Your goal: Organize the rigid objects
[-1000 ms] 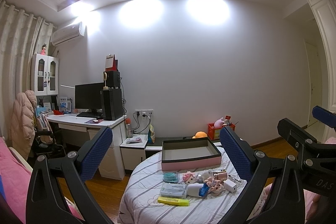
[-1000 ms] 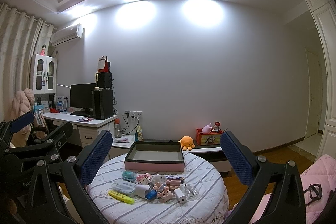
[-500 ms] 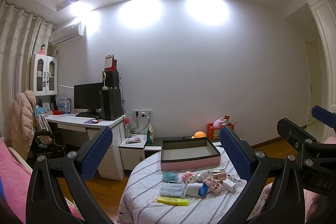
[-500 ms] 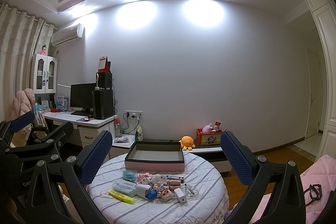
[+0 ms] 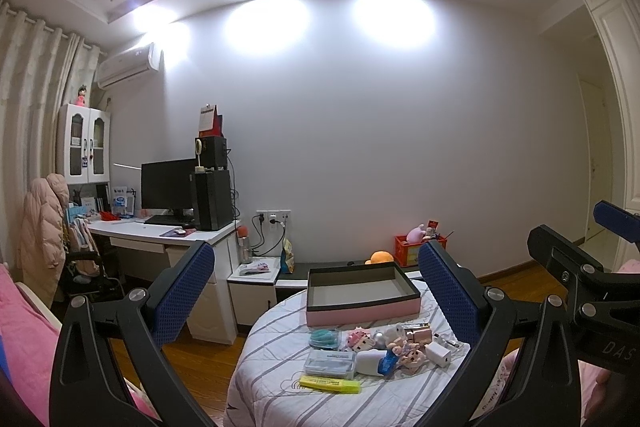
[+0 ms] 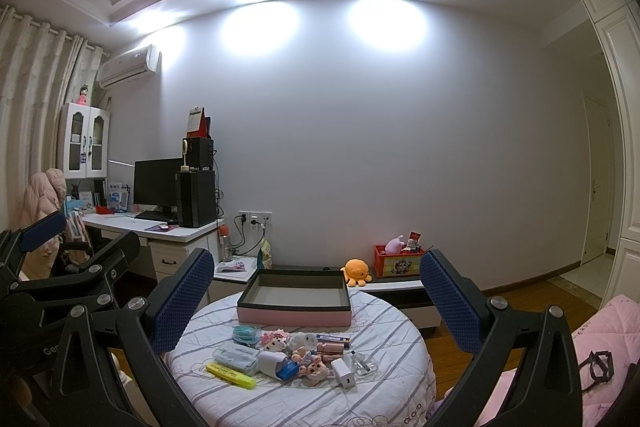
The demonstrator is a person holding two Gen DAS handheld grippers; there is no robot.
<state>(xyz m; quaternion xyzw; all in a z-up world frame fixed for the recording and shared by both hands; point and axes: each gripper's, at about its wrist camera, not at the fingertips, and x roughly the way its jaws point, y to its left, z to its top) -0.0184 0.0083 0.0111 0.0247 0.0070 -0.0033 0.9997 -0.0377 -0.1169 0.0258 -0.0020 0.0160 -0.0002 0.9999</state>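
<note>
An empty pink box with a dark rim [image 5: 362, 293] [image 6: 294, 297] stands at the far side of a round table with a striped cloth [image 5: 280, 399] [image 6: 384, 395]. In front of it lies a cluster of small items: a yellow highlighter [image 5: 330, 384] [image 6: 231, 375], a clear case [image 5: 330, 363] [image 6: 236, 356], a teal tape [image 5: 323, 337] [image 6: 245, 334], a white charger [image 5: 437, 354] [image 6: 344, 373], small figurines [image 6: 308, 359]. My left gripper [image 5: 316, 299] and right gripper [image 6: 312, 301] are both open and empty, held above and short of the table.
A white desk [image 5: 160, 235] with a monitor and black speakers stands at the left. A low bench by the wall carries an orange plush [image 6: 358, 271] and a red box [image 6: 398, 261]. Pink bedding [image 6: 600, 347] lies at the right. The floor is wooden.
Both views have shifted very slightly; the table looks a little closer. Both grippers stay open and empty.
</note>
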